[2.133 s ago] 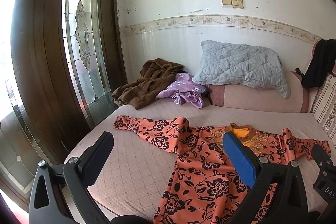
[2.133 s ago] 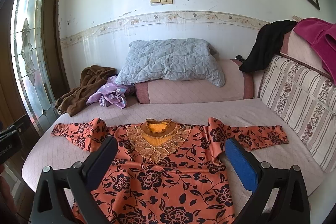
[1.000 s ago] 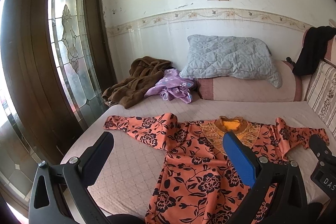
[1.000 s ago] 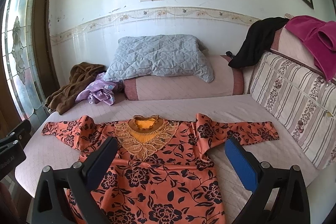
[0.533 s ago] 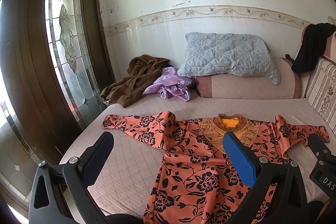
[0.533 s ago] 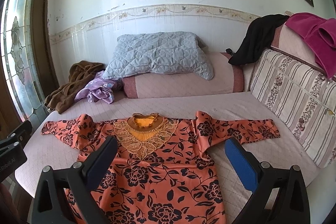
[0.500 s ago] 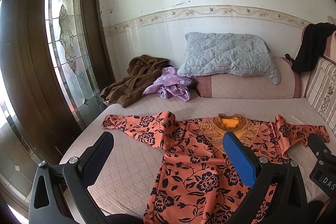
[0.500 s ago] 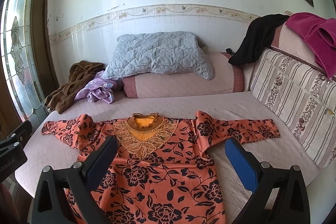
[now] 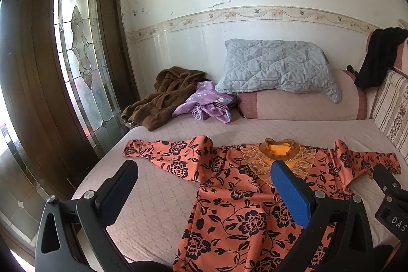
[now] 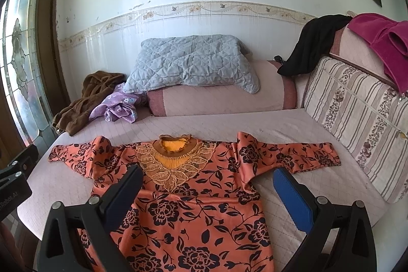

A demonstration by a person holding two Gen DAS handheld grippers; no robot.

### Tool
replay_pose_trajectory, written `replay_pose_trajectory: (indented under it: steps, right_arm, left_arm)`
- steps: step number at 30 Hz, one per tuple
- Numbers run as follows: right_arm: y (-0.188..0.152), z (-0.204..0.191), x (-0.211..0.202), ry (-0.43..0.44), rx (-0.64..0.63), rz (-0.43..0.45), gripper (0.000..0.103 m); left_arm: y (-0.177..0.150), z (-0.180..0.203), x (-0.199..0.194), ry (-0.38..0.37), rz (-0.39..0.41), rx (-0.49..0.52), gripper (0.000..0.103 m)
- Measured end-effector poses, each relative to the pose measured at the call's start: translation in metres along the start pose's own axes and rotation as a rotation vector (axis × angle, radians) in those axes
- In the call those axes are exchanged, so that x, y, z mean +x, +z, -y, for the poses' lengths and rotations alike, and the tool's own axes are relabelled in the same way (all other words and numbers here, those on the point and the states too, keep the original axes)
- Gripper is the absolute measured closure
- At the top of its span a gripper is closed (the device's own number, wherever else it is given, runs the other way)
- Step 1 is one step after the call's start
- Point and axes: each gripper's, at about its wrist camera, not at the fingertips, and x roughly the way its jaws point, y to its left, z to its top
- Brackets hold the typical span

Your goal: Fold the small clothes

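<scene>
An orange blouse with black flowers (image 10: 204, 198) lies flat and face up on the pink quilted bed (image 10: 285, 126), sleeves spread left and right, gold lace collar toward the pillows. It also shows in the left wrist view (image 9: 244, 203). My left gripper (image 9: 204, 185) is open and empty, held above the bed's near edge over the blouse's left side. My right gripper (image 10: 206, 185) is open and empty, held above the blouse's lower body. Neither touches the cloth.
A brown robe (image 10: 86, 101) and a purple garment (image 10: 117, 106) lie heaped at the bed's far left. A grey quilted pillow (image 10: 191, 63) rests on a pink bolster. A striped cushion (image 10: 357, 119), black cloth and magenta cloth are on the right. A glass door (image 9: 79, 55) stands left.
Both grippers have drawn back and risen slightly, so the whole blouse shows a little farther away. The blouse has not moved and both grippers stay open.
</scene>
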Motion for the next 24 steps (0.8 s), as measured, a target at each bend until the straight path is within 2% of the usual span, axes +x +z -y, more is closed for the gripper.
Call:
replay_pose_trajectory:
  steps: [15, 24]
  right_arm:
    - [0.002, -0.016, -0.002, 0.016, -0.029, 0.007, 0.0]
    - [0.002, -0.026, 0.002, 0.034, -0.044, 0.001, 0.0]
  left_arm:
    - [-0.001, -0.019, 0.002, 0.024, 0.003, -0.023, 0.0]
    - [-0.002, -0.043, 0.007, 0.067, 0.0, -0.06, 0.0]
